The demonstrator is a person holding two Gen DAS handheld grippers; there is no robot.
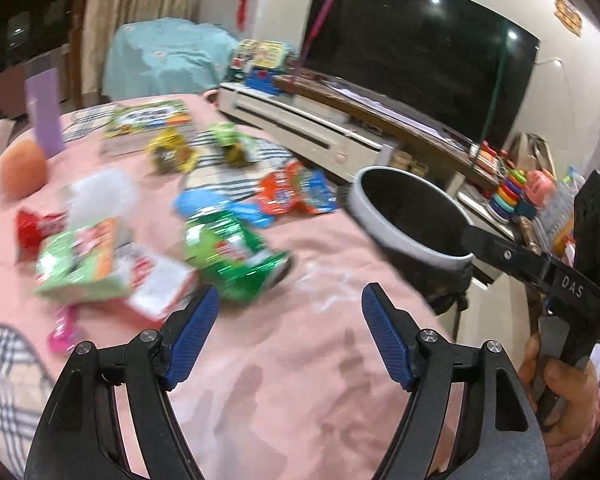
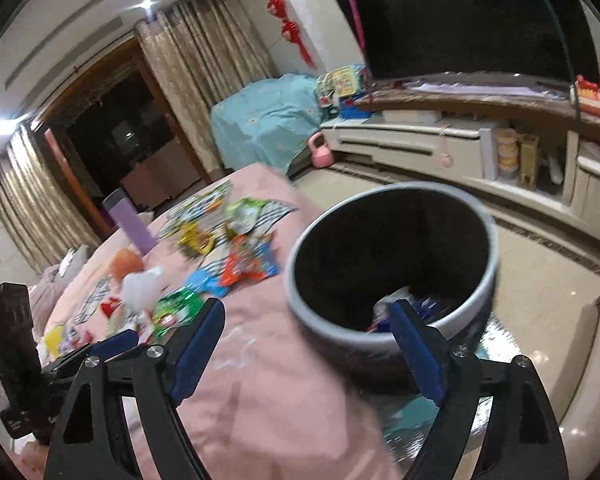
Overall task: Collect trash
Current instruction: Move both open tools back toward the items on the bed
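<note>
While both grippers stood open and empty | wrappers lay left of the bin on the pink cloth | only right view showed scraps inside bin | left gripper, right gripper | labels blurred.

My view: dark television on cream cabinet; teal-draped furniture beside beige curtains; pink kettlebell on floor; red wall ornaments.
</note>
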